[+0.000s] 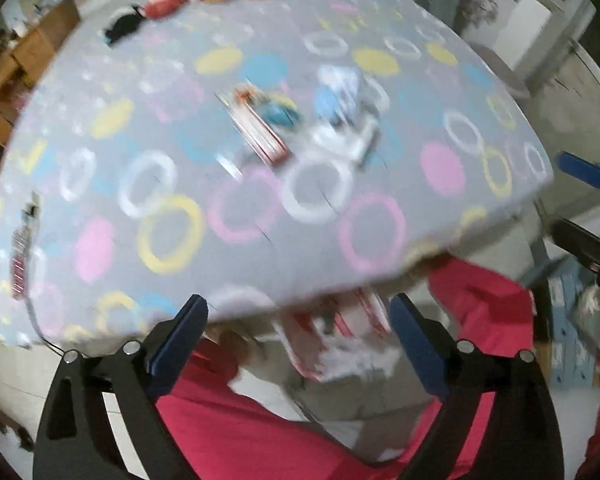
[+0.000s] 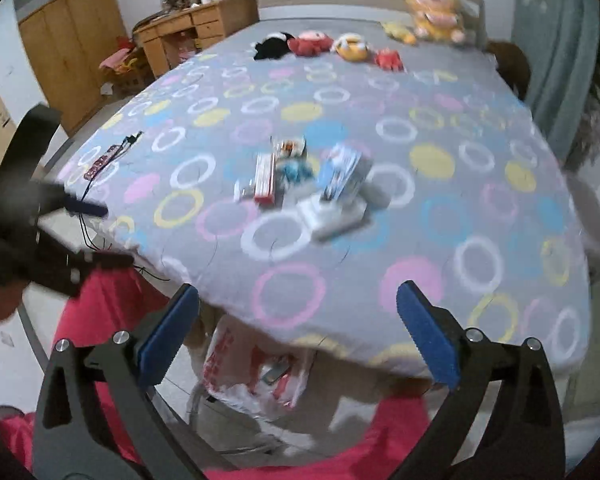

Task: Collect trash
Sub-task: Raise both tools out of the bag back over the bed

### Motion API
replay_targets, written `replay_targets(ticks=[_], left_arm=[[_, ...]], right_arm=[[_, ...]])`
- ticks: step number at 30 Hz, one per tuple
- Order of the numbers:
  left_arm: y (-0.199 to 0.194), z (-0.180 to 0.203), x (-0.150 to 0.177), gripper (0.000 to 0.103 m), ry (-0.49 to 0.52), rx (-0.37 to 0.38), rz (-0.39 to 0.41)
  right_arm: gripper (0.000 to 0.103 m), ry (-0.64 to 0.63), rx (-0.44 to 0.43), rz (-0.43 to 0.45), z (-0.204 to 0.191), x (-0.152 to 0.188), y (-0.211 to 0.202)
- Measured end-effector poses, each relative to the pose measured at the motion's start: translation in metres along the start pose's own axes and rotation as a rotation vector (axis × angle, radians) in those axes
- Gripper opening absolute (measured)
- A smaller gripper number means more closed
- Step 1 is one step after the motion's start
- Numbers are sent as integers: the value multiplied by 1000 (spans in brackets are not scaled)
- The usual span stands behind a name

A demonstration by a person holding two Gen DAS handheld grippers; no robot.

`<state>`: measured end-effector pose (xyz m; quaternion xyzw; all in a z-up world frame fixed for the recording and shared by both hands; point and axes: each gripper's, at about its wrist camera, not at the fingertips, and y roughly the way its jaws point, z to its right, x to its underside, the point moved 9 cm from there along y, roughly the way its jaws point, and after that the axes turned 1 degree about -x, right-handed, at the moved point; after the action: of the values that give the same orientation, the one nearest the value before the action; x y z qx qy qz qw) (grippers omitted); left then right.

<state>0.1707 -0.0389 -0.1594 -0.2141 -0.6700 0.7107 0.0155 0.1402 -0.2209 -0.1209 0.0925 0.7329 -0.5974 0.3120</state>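
Left wrist view: left gripper [image 1: 300, 332] has its jaws spread wide with nothing between the pads, poised over the near edge of the bed [image 1: 380, 220]. The trash pile [image 1: 300, 120] sits mid-bed on the ring-patterned sheet: a red-and-white flat box [image 1: 260, 132], a blue wrapper [image 1: 278, 112], a blue-white carton [image 1: 340, 92] and a white box [image 1: 348, 140], bunched close together and possibly touching; blur is heavy, so exact contact is unclear. A red-printed plastic bag [image 1: 340, 344] hangs low at the bed edge between the person's red-clad legs [image 1: 260, 432]. Risk: the pile is well apart from both grippers, so a long reach could nudge loose pieces across the sheet or pinch the sheet along with a wrapper. Right wrist view: right gripper [image 2: 296, 332] is also wide open and empty. The same pile [image 2: 312, 184] lies centre-bed, the bag [image 2: 256, 372] below the edge with some items already inside. The floppy bag mouth may miss a drop, since neither gripper holds it open. The left gripper [image 2: 84, 236] shows at the left margin, so crossing paths could clash. Around: plush toys [image 2: 352, 46] in a row near the headboard, not trash and not to be swept in; a cable with a power strip [image 2: 100, 164] near the left bed edge could snag. Wooden desk [image 2: 196, 28] behind is out of the way.
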Motion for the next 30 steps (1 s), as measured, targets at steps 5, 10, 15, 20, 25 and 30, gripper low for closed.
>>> replay_targets(ticks=[5, 10, 15, 20, 25, 30], left_arm=[[-30, -28, -52, 90, -106, 10, -14], [-43, -34, -95, 94, -182, 57, 36], [-6, -35, -127, 94, -193, 25, -12], [33, -35, -142, 94, -208, 15, -72], [72, -36, -153, 94, -211, 7, -105], [106, -43, -161, 94, -230, -31, -120]], right_arm=[[97, -82, -28, -4, 16, -48, -20], [97, -90, -68, -9, 36, -82, -17], [97, -66, -75, -5, 65, -114, -2], [97, -26, -101, -7, 91, -132, 22], [97, -9, -123, -55, 110, -138, 64], [97, -8, -154, -114, 115, -132, 111]])
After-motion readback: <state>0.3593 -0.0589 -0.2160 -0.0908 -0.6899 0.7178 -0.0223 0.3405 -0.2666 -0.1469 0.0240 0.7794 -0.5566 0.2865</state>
